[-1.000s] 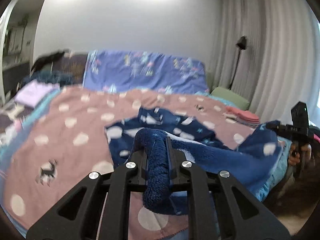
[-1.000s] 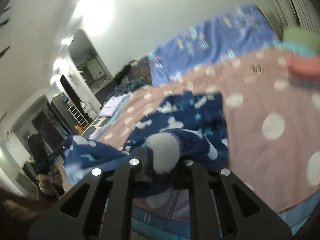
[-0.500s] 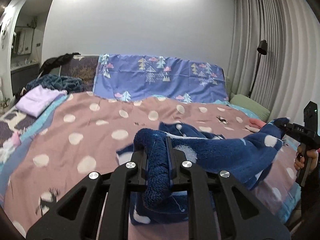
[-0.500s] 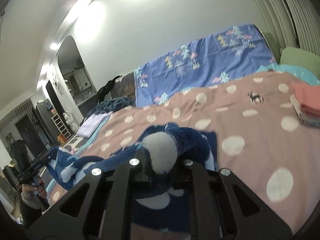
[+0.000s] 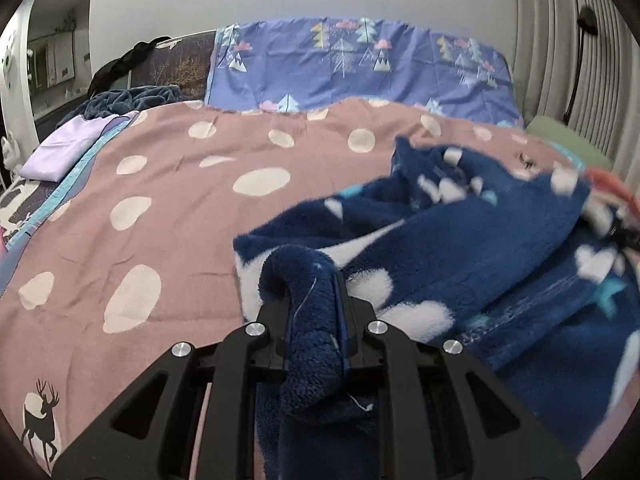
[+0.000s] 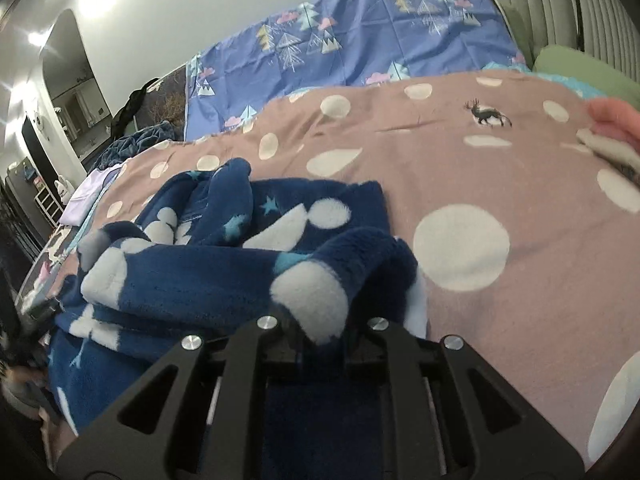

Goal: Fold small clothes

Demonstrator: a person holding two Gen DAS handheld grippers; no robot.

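A dark blue fleece garment (image 5: 472, 240) with white spots and light blue stars lies bunched on the pink polka-dot bedspread (image 5: 168, 184). My left gripper (image 5: 314, 304) is shut on one edge of it. My right gripper (image 6: 320, 320) is shut on another edge of the same garment (image 6: 224, 264), at a white spot. The garment stretches between the two grippers and doubles over itself just above the bed. The right gripper shows only as a dark blur at the right edge of the left wrist view.
A blue tree-print sheet (image 5: 352, 64) covers the headboard end. A folded lilac cloth (image 5: 68, 148) and a dark blue blanket (image 5: 132, 98) lie at the far left. Folded pink clothes (image 6: 612, 120) and a green pillow (image 6: 580, 68) sit at the right, by curtains (image 5: 568, 40).
Both grippers have carried the held garment forward over the bed and lowered it. The cloth that hung stretched between them now lies bunched and doubled on the bedspread.
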